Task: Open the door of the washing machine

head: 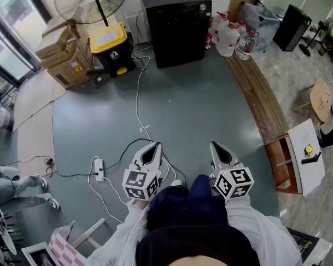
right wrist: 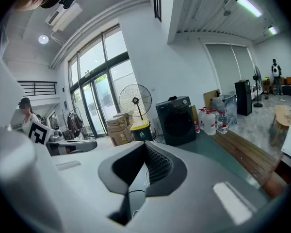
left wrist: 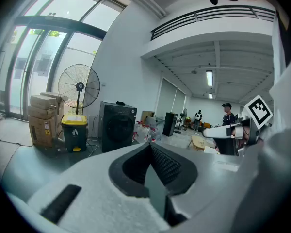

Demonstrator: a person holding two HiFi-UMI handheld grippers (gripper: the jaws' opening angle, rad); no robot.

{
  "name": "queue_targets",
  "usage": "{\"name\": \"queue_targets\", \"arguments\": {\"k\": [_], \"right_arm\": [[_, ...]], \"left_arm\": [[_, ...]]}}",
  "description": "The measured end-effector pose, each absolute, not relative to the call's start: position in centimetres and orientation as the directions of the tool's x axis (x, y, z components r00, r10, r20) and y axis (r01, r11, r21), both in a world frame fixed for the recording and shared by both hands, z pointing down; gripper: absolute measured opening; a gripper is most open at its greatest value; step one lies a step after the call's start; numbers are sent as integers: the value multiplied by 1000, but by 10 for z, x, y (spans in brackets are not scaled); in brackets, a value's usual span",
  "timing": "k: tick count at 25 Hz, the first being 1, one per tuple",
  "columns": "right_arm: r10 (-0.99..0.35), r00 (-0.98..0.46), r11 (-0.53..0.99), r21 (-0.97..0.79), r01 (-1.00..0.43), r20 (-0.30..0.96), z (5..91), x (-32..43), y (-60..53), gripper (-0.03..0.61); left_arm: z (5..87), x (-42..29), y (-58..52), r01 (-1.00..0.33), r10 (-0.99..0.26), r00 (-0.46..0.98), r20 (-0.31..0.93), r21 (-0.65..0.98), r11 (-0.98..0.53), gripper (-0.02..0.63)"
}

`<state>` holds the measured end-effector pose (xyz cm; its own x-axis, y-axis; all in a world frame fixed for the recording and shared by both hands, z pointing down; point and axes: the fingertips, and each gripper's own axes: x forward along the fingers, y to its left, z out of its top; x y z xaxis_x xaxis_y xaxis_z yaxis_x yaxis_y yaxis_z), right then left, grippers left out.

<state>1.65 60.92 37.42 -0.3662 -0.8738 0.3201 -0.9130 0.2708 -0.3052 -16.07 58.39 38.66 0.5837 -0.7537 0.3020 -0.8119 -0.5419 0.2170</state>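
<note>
We hold the left gripper (head: 153,147) and the right gripper (head: 217,147) side by side just before us, each with its jaws closed together on nothing. Across the grey floor (head: 200,104), well apart from both, the black washing machine (head: 177,29) stands at the far wall beside a yellow-lidded bin (head: 110,46), its round door (right wrist: 177,123) shut.

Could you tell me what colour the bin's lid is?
Yellow lid; clearest in the head view.
</note>
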Motion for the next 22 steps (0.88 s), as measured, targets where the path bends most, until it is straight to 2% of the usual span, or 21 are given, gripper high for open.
{"name": "queue_targets", "arguments": {"k": [17,19,22], "right_arm": [[-877,-367,273,-306,-912,310,377,0,610,9],[-873,-370,275,-305,-912,317,381,-5,610,9],[-860,-384,281,-316,-906,337,385,-12,610,9]], "left_arm": [[391,-171,588,-809,-749,587,307,190,-557,8],[394,-175,590,-806,-745,592,308,208,-554,49],[398,-180,589,-809,-744,588,319,221,-544,163]]}}
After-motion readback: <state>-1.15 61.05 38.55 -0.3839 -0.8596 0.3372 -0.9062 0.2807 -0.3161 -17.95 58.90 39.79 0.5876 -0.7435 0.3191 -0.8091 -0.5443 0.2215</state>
